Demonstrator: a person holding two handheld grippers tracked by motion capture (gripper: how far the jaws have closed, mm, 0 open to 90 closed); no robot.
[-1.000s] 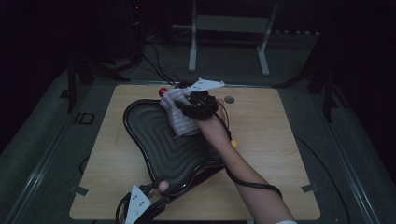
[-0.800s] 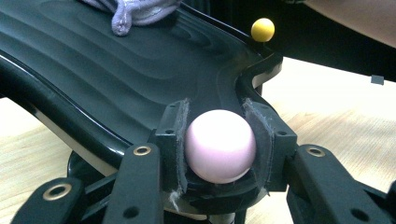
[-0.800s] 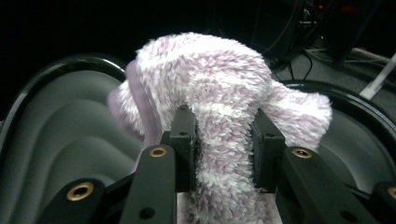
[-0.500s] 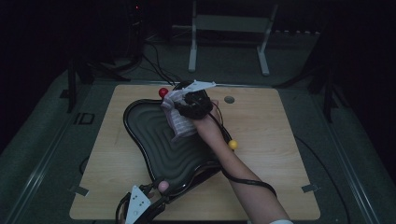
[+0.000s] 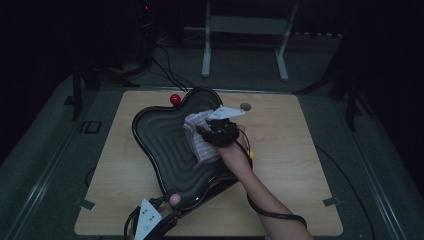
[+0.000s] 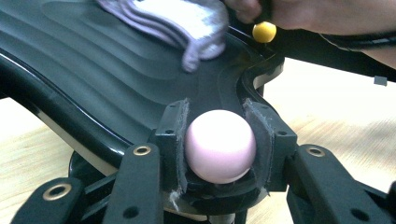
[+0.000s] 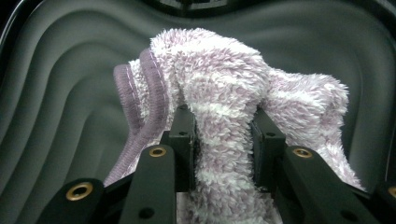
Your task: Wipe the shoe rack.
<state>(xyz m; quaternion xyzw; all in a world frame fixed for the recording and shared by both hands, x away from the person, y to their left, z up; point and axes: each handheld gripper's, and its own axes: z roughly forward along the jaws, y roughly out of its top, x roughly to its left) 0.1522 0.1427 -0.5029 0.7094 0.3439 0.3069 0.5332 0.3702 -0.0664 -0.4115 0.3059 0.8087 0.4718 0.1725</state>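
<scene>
A: What sits nearest?

B: The left gripper (image 5: 172,205) at the table's (image 5: 300,165) near edge. Its jaws are pinched on a pink ball (image 6: 220,145), and that ball sits at the near rim of the black tray (image 5: 160,145).

A: Is the ball part of the tray?

B: It looks like a knob on its rim, but I can't tell for sure. In the left gripper view the pads press it from both sides.

A: And farther in?

B: The tray lies on the table, wavy ridges across its inside. The cloth (image 5: 200,140), fluffy, lilac and white, lies in the tray toward its right side.

A: Who has the cloth?

B: The right gripper (image 5: 212,132). In the right gripper view its jaws are squeezed on a bunched fold of cloth (image 7: 224,121), the rest draped to either side over the tray floor (image 7: 56,116).

A: Anything else?

B: A yellow ball (image 6: 264,31) at the tray's right rim, just beside the person's wrist. At the far rim, a red ball (image 5: 175,99). Beyond the tray, a small grey disc (image 5: 245,106) on the table.
</scene>
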